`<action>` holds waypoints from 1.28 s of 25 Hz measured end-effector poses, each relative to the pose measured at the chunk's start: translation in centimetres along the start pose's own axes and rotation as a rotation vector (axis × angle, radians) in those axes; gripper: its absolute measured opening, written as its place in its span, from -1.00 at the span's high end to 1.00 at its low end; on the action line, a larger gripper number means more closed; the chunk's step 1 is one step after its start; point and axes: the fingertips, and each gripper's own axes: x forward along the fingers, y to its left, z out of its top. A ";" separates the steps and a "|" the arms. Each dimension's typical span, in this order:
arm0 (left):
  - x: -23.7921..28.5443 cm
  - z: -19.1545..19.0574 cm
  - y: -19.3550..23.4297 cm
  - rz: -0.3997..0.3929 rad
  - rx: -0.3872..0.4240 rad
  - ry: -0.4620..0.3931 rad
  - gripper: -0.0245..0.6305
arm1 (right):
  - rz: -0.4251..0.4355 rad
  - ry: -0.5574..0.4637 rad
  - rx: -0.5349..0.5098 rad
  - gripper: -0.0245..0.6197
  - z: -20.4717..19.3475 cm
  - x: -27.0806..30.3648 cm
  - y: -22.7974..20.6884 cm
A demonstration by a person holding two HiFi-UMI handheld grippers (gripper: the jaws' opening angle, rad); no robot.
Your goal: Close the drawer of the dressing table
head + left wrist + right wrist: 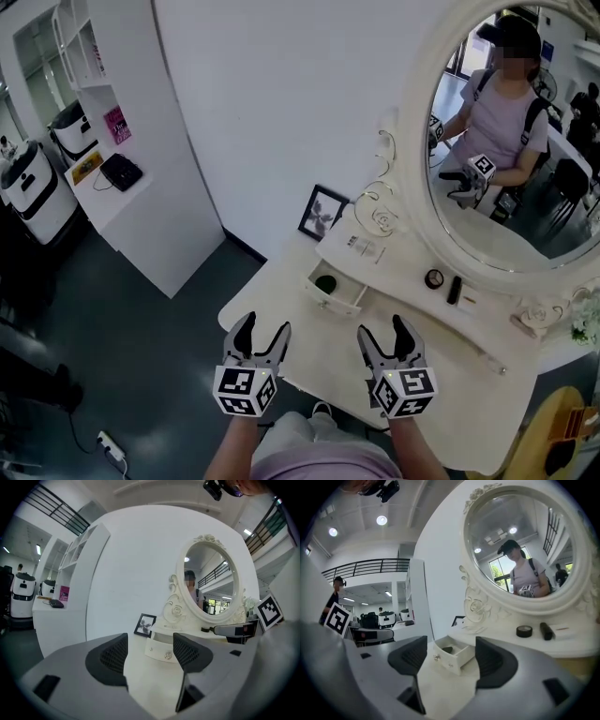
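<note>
Head view: the drawer (335,288) stands open on the dressing table (450,375).
It juts from the table's raised shelf, something dark inside. The left gripper (265,325) and right gripper (382,328) hover over the table's front edge, jaws wide apart, both empty.

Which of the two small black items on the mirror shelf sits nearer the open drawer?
The round tin; the slim tube lies beyond it, farther from the drawer.
</note>
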 end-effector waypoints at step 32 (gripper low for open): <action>14.9 -3.2 1.8 -0.440 0.029 0.193 0.04 | -0.298 0.109 0.029 -0.18 -3.5 6.9 -0.1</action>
